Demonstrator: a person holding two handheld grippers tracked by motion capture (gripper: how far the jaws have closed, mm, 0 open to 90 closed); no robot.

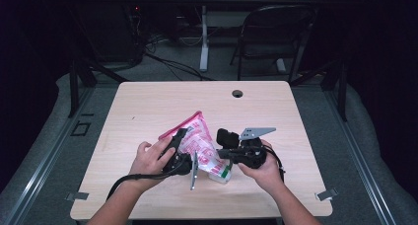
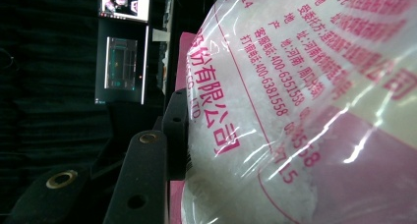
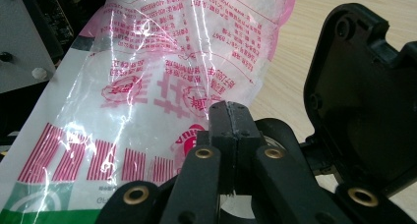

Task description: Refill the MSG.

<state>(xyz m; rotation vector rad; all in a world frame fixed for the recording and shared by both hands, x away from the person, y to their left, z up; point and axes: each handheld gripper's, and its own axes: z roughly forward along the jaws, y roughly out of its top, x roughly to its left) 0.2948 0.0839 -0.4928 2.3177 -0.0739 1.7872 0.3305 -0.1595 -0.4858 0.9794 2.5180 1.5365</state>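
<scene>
Holding a claw in each hand, a person works at a pale wooden tabletop (image 1: pixel 148 101), forearms entering from the near edge. The left claw (image 1: pixel 178 145) sits near the middle of the tabletop with its jaws partly apart, clamped on a clear plastic bag (image 1: pixel 199 143) printed in pink and filled with white granules. The right claw (image 1: pixel 224 147), just right of the bag, has its jaws pressed fully together; in the right gripper view (image 3: pixel 230 130) they look closed on nothing, though a thin fold of film between them cannot be ruled out. The bag (image 3: pixel 147 86) leans up off the tabletop, its pink sealed edge highest and farthest. It looks soft, shifting, moderately heavy, with slick crinkly film. Gripping the flat sealed edge or a gathered corner seems safest. Beyond the tabletop stands a dark chair (image 1: pixel 276 32).
</scene>
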